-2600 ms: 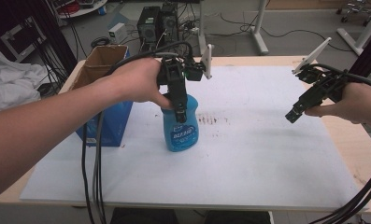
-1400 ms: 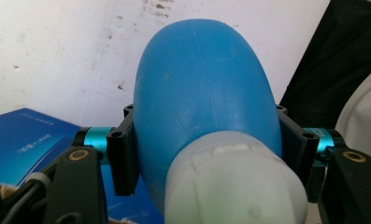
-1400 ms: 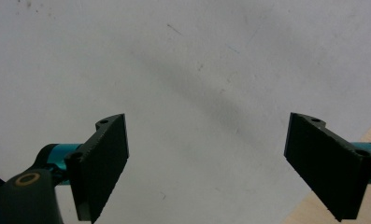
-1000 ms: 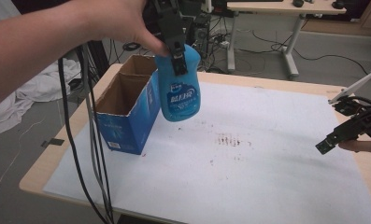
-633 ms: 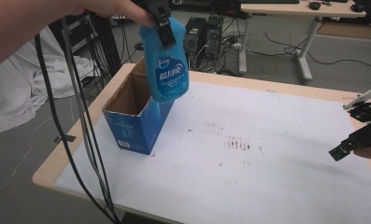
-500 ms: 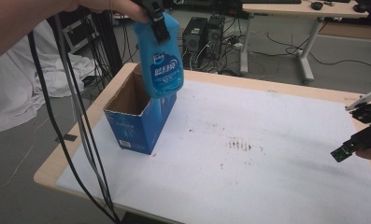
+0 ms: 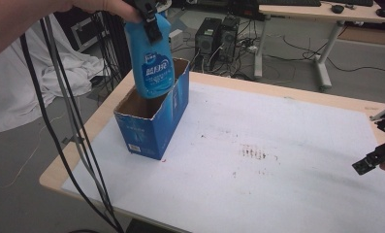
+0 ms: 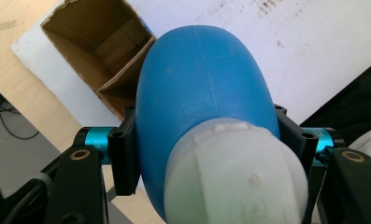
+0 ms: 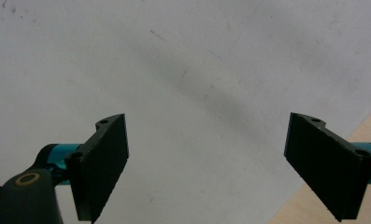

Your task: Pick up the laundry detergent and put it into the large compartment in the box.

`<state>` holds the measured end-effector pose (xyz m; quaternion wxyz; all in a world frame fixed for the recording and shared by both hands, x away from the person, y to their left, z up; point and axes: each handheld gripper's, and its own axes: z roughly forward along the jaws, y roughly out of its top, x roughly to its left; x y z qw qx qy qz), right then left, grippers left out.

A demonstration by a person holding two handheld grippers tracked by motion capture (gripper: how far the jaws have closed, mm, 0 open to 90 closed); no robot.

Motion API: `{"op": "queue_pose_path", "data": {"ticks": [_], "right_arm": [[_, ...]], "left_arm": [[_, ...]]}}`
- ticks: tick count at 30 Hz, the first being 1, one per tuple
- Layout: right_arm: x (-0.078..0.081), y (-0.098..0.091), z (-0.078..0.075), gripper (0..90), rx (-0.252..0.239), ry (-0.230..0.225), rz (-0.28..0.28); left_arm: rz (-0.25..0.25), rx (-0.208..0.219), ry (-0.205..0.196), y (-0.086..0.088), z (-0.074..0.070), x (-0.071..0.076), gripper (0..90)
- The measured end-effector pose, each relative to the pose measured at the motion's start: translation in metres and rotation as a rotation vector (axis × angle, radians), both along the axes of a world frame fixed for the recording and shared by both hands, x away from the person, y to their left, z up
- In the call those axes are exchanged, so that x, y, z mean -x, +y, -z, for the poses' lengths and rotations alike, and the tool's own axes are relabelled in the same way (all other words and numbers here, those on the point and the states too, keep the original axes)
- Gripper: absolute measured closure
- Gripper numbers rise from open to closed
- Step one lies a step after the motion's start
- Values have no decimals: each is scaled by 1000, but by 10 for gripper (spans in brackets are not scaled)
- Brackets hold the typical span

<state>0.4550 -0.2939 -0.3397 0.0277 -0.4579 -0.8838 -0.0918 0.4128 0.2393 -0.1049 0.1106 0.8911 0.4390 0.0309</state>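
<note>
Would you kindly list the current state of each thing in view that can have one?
Blue bottle: upright, white cap on, held in the air over the box's open top.
Cardboard box: upright, top open.
Left gripper: shut on the bottle's neck.
Right gripper: open, nothing between the jaws, over the white mat.

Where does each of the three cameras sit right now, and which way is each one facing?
High view: above the table's near side, looking forward and down on the white mat; a forearm with the left gripper enters top left, the right gripper at the right edge.
Left gripper view: rides the left gripper, looking down along the clamped blue bottle into the open box.
Right gripper view: rides the right gripper, facing the mat between open jaws.
Shared: high and left gripper views both show bottle and box.
</note>
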Motion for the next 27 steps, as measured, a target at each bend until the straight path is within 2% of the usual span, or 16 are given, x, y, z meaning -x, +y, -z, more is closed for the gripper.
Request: {"op": "queue_pose_path", "data": {"ticks": [7, 15, 26, 27], "right_arm": [[0, -1, 0, 130, 1, -3, 2], [0, 0, -3, 130, 3, -7, -1], [2, -3, -4, 130, 7, -8, 8], [2, -4, -4, 131, 8, -8, 9]], "left_arm": [[-1, -14, 18, 10, 12, -1, 371], [11, -35, 35, 15, 32, -1, 371], [49, -54, 59, 18, 69, -2, 371], [44, -52, 61, 18, 76, -2, 371]]}}
